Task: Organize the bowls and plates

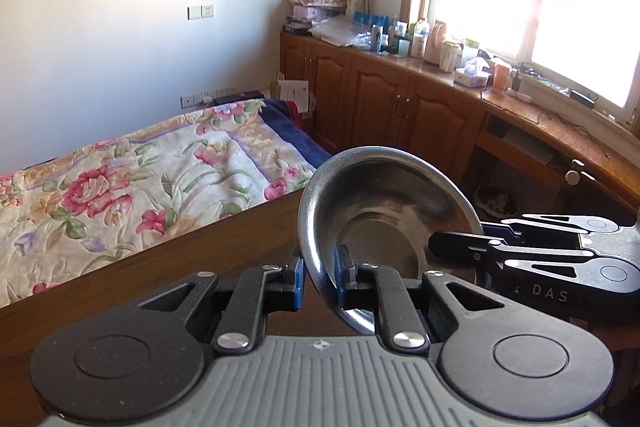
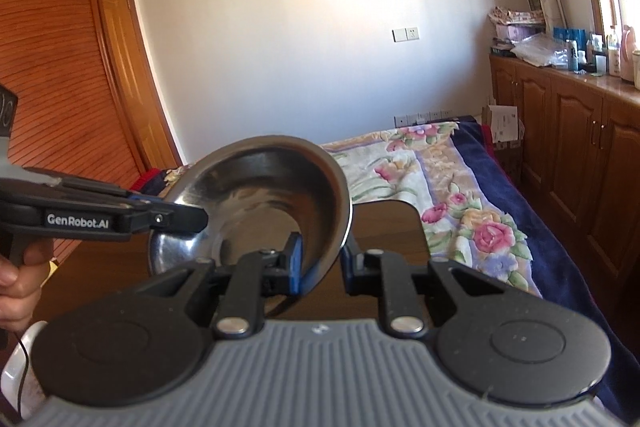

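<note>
Now steel bowl [image 1: 384,211] between gripper [image 1: 320,279] pads

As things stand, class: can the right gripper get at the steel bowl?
Probably yes: the right gripper already straddles the steel bowl's rim, nothing between, though the left gripper straddles the opposite rim.

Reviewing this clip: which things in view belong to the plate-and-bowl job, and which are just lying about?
Part of the job:
- steel bowl, tilted, its rim between both grippers' fingers
- left gripper
- right gripper
- wooden table under them

Just lying about:
- floral bedspread
- wooden cabinets
- bottles and boxes on the counter
- wall sockets
</note>
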Available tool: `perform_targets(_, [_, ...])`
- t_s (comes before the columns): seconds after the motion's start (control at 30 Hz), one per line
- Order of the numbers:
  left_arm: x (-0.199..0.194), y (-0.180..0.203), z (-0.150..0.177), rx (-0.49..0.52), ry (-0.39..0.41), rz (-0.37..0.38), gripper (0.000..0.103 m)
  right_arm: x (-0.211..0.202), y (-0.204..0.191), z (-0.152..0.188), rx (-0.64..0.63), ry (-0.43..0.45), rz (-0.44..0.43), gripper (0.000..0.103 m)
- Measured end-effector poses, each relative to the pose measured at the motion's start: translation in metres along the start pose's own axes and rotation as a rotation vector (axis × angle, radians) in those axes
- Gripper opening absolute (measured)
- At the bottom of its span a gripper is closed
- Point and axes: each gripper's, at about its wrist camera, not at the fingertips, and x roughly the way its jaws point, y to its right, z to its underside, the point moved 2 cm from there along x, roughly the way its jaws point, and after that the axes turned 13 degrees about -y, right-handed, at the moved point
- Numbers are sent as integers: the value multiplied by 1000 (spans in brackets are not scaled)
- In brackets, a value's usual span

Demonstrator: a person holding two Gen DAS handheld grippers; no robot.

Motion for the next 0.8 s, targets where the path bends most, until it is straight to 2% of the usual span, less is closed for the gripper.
perform_targets(0.5, [-49, -6, 69, -53, 53, 20, 17, -24, -41, 24, -42, 12, -7, 18])
perform_targets(0.8, [-73, -10, 99, -92, 96, 9, 17, -31, -55, 38, -54, 17, -63, 18])
